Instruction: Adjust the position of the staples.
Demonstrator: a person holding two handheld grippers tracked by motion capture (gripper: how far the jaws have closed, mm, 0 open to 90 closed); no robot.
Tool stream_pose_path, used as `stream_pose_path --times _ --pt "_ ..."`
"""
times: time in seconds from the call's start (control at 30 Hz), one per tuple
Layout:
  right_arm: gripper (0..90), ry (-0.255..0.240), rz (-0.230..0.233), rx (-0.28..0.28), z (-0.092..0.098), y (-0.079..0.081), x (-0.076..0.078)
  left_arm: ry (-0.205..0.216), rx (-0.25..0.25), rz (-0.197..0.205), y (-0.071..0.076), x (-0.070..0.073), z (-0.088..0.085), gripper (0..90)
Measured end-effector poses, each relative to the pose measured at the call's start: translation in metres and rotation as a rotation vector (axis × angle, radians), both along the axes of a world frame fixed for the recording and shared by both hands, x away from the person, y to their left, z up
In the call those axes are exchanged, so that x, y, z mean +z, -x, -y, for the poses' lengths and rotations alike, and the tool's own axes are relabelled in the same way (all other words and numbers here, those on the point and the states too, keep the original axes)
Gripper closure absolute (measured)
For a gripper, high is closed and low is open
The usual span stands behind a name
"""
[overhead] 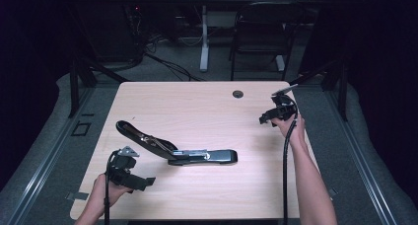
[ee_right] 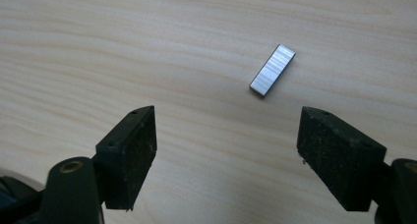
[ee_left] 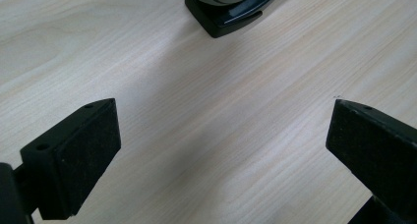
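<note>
A black and grey stapler [overhead: 177, 150] lies swung open in the middle of the wooden table [overhead: 197, 106], its top arm raised toward the left. Its front end [ee_left: 226, 10] shows at the top of the left gripper view. My left gripper [overhead: 145, 183] is open near the table's front left, with bare wood between its pads [ee_left: 83, 155]. A small silver strip of staples [ee_right: 273, 69] lies flat on the wood just beyond my right gripper [ee_right: 226, 150], which is open with nothing between its pads. That gripper [overhead: 266, 119] hovers near the right edge.
A round cable grommet [overhead: 238, 93] sits near the table's far edge. Behind the table stand a dark chair [overhead: 261, 37] and a white desk leg [overhead: 203, 37], with cables on the floor. Black cables trail from both grippers.
</note>
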State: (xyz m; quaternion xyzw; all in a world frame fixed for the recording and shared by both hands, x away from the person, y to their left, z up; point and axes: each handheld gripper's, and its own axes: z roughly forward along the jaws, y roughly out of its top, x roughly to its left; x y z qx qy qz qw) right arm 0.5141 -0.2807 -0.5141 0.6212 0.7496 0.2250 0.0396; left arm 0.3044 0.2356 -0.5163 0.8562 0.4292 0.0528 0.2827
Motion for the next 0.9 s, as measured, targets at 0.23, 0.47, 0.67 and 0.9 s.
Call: stream_pose_path --times 0.23,0.47,0.67,0.9 --pt "38.7 0.027 -0.018 -0.033 -0.003 -0.015 -0.004 -0.008 -0.008 -0.003 0.000 -0.001 0.000 0.3" --pt "50.4 0.059 -0.050 -0.073 -0.005 -0.024 -0.013 -0.013 -0.011 -0.002 0.001 -0.001 0.001 0.3" --pt "56.2 0.096 -0.065 -0.105 -0.006 -0.031 -0.014 -0.016 -0.018 -0.007 0.002 -0.002 0.003 0.3" --pt "60.6 0.117 -0.064 -0.146 -0.012 -0.038 -0.022 -0.022 -0.023 -0.006 0.002 -0.002 0.003 0.3"
